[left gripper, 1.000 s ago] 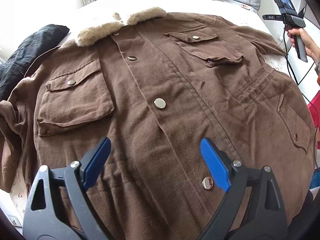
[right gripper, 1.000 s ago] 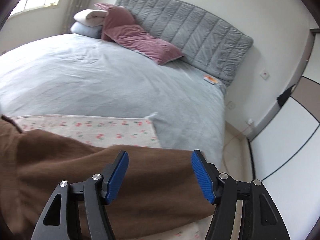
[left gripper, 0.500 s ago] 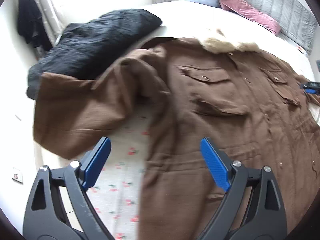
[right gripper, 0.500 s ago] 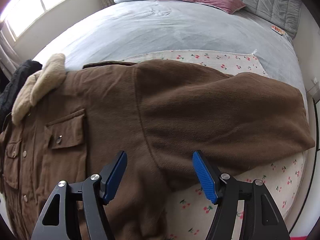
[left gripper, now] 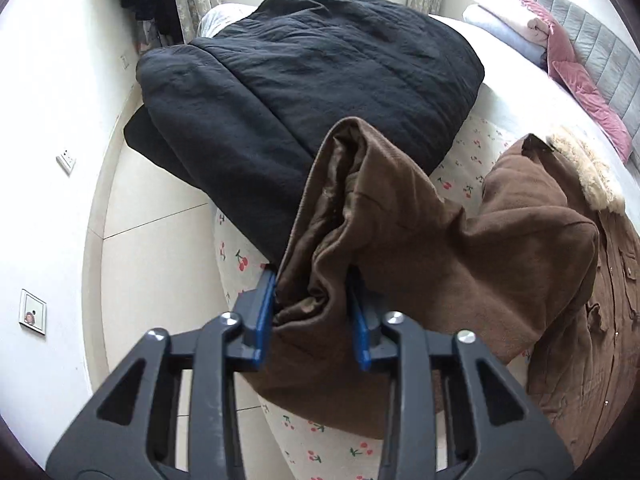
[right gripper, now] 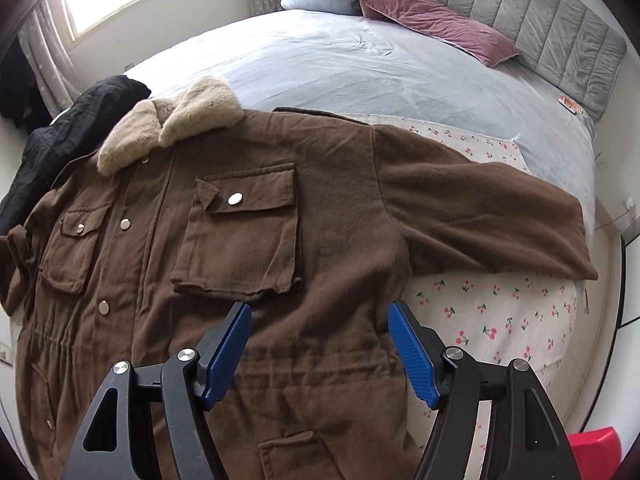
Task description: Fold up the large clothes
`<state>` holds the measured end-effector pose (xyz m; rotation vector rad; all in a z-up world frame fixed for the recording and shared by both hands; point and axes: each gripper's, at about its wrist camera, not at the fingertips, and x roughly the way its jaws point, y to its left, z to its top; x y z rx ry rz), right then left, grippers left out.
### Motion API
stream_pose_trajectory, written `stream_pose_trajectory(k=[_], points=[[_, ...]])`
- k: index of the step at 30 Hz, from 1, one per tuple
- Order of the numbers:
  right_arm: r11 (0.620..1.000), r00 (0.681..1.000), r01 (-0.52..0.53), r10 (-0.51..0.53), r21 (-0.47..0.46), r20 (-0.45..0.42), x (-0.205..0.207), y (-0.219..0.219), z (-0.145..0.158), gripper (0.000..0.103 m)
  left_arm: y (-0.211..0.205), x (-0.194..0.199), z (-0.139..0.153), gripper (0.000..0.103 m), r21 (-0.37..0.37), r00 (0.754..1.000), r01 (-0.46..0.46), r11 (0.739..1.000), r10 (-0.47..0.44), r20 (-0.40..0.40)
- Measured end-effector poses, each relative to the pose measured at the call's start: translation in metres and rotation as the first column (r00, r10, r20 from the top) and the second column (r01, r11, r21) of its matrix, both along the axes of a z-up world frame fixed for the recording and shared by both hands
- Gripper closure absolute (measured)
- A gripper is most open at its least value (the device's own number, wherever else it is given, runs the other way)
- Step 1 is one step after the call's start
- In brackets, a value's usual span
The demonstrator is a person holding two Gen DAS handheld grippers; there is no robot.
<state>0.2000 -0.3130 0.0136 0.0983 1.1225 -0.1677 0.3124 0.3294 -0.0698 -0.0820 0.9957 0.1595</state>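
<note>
A large brown jacket (right gripper: 248, 240) with a beige fur collar (right gripper: 168, 124) lies front-up on a cherry-print cloth on the bed. Its far sleeve (right gripper: 492, 216) lies stretched out flat to the right. My left gripper (left gripper: 314, 308) is shut on the cuff end of the other sleeve (left gripper: 340, 216), which is bunched and lifted off the bed, beside the jacket body (left gripper: 592, 320). My right gripper (right gripper: 320, 344) is open and empty, hovering over the jacket's waist below the chest pocket (right gripper: 244, 232).
A black padded coat (left gripper: 304, 72) lies on the bed corner right behind the held sleeve, also in the right wrist view (right gripper: 60, 136). The cherry-print cloth (right gripper: 496, 312) covers the bed's foot. Pillows (right gripper: 432, 20) and a grey headboard (right gripper: 540, 16) are far back. Floor (left gripper: 160, 240) lies left of the bed.
My left gripper swung left to the sleeve and closed on its cuff, lifting it. My right gripper moved back over the jacket's body and stayed open.
</note>
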Motion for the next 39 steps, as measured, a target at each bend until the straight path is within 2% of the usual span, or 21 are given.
stream_pose_trajectory(k=[1,2,6,9,12,13,15,17,18,19,21,23,25,27,28,30,31,32,35,37,39], points=[[1.000,1.000,-0.005,0.005,-0.010,-0.007,-0.003,0.007,-0.001,0.031,-0.005,-0.005,0.009,0.084,0.019,0.999,0.013,1.000,-0.014,0.029],[1.000,1.000,-0.011,0.011,-0.019,-0.014,-0.006,0.012,-0.002,0.031,-0.009,-0.008,0.020,0.088,0.023,0.998,0.019,1.000,-0.020,0.051],[0.999,0.999,-0.029,0.027,-0.039,-0.035,-0.007,0.030,-0.005,0.031,-0.002,-0.023,0.082,0.091,-0.047,0.985,-0.010,0.999,0.018,0.174],[0.999,0.999,-0.043,0.043,-0.025,-0.022,-0.006,0.043,-0.004,0.031,-0.004,-0.042,0.135,0.091,-0.012,0.959,0.029,1.000,-0.024,0.284],[0.998,0.998,-0.066,0.066,-0.013,-0.018,-0.003,0.056,-0.006,0.031,-0.003,-0.054,0.169,0.091,0.030,0.924,0.041,0.999,-0.049,0.380],[0.997,0.997,-0.071,0.071,-0.011,-0.020,-0.001,0.060,-0.008,0.031,-0.001,-0.055,0.179,0.091,0.054,0.908,0.038,0.998,-0.057,0.416],[0.997,0.997,-0.073,0.073,0.000,-0.025,0.003,0.065,-0.011,0.031,0.009,-0.054,0.195,0.091,0.071,0.858,0.060,0.996,-0.088,0.506],[0.998,0.998,-0.067,0.068,0.019,-0.019,0.005,0.070,-0.012,0.031,0.019,-0.059,0.206,0.090,0.092,0.781,0.104,0.990,-0.139,0.609],[0.997,0.997,-0.073,0.073,0.032,-0.013,0.004,0.073,-0.012,0.031,0.026,-0.065,0.204,0.089,0.095,0.751,0.131,0.987,-0.162,0.640],[0.996,0.997,-0.081,0.081,0.043,-0.006,0.003,0.075,-0.012,0.031,0.030,-0.070,0.200,0.089,0.090,0.750,0.136,0.987,-0.162,0.642],[0.994,0.995,-0.098,0.098,0.053,-0.001,-0.001,0.078,-0.012,0.031,0.042,-0.087,0.178,0.089,0.074,0.772,0.148,0.986,-0.162,0.615],[0.994,0.995,-0.100,0.101,0.050,-0.007,-0.003,0.081,-0.015,0.031,0.052,-0.110,0.144,0.089,0.089,0.799,0.139,0.986,-0.165,0.579],[0.994,0.996,-0.094,0.094,0.055,-0.010,-0.004,0.081,-0.017,0.031,0.068,-0.135,0.100,0.088,0.084,0.842,0.105,0.991,-0.133,0.523],[0.994,0.996,-0.084,0.084,0.069,-0.007,-0.006,0.081,-0.017,0.031,0.096,-0.157,0.055,0.080,0.011,0.900,0.060,0.998,-0.059,0.433],[0.994,0.997,-0.081,0.082,0.077,-0.004,-0.007,0.080,-0.017,0.031,0.107,-0.168,0.034,0.079,-0.023,0.924,0.029,0.999,-0.018,0.383],[0.993,0.996,-0.083,0.084,0.089,-0.005,-0.010,0.081,-0.017,0.031,0.134,-0.187,-0.002,0.077,-0.093,0.956,-0.040,0.995,0.065,0.286],[0.992,0.996,-0.085,0.086,0.089,-0.008,-0.010,0.082,-0.018,0.031,0.141,-0.194,-0.013,0.068,-0.129,0.961,-0.065,0.989,0.097,0.257],[0.992,0.996,-0.088,0.090,0.087,-0.014,-0.011,0.084,-0.018,0.031,0.150,-0.199,-0.020,0.052,-0.165,0.962,-0.092,0.982,0.130,0.239],[0.993,0.995,-0.091,0.093,0.078,-0.020,-0.014,0.089,-0.017,0.031,0.168,-0.208,-0.018,0.028,-0.275,0.940,-0.116,0.954,0.196,0.281],[0.992,0.995,-0.095,0.097,0.079,-0.021,-0.016,0.094,-0.017,0.031,0.177,-0.196,-0.012,0.017,-0.351,0.928,-0.103,0.931,0.217,0.303],[0.992,0.994,-0.103,0.105,0.074,-0.024,-0.018,0.099,-0.016,0.031,0.184,-0.168,-0.017,0.014,-0.430,0.932,-0.078,0.900,0.219,0.289]])
